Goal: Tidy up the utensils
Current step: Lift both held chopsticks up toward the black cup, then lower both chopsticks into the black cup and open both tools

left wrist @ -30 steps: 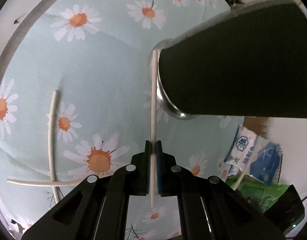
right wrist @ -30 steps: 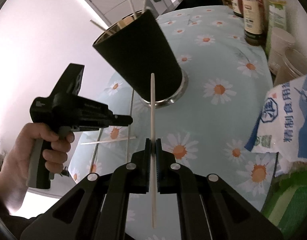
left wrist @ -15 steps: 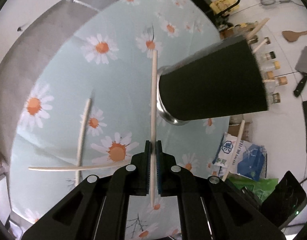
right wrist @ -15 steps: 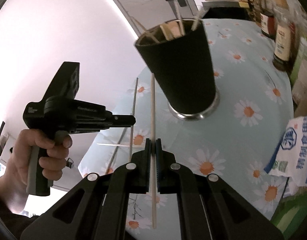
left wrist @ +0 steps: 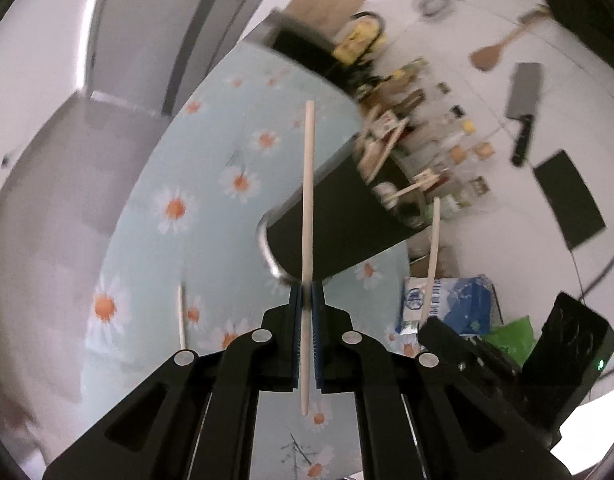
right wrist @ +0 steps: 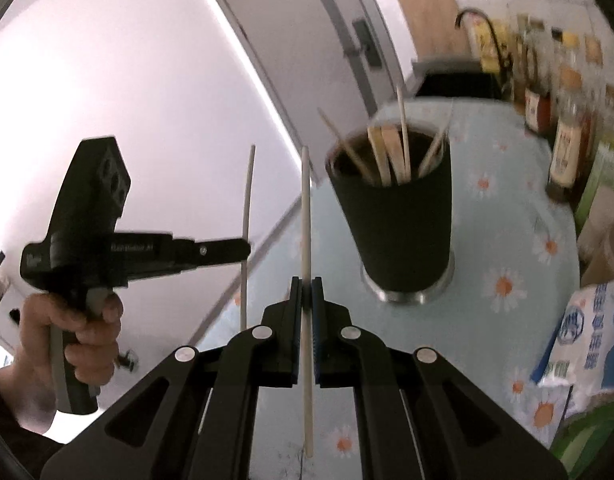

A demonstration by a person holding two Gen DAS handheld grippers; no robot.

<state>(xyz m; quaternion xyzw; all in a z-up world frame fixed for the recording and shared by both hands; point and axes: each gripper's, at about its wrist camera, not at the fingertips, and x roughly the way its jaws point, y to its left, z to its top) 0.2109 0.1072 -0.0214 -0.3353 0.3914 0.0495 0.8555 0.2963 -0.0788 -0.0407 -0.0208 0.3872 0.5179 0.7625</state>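
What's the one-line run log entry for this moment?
left gripper: shut on pale chopstick | right gripper: shut on pale chopstick | black utensil cup: upright, holds sticks | one chopstick on daisy-print tablecloth

Left gripper (left wrist: 306, 300), jaws closed on a pale chopstick (left wrist: 307, 216) that stands upright between the pads, tilted downward. Right gripper (right wrist: 305, 292), jaws likewise closed on a second chopstick (right wrist: 305, 216). A hand (right wrist: 75, 344) at the left wraps the left gripper's handle, trigger squeezed
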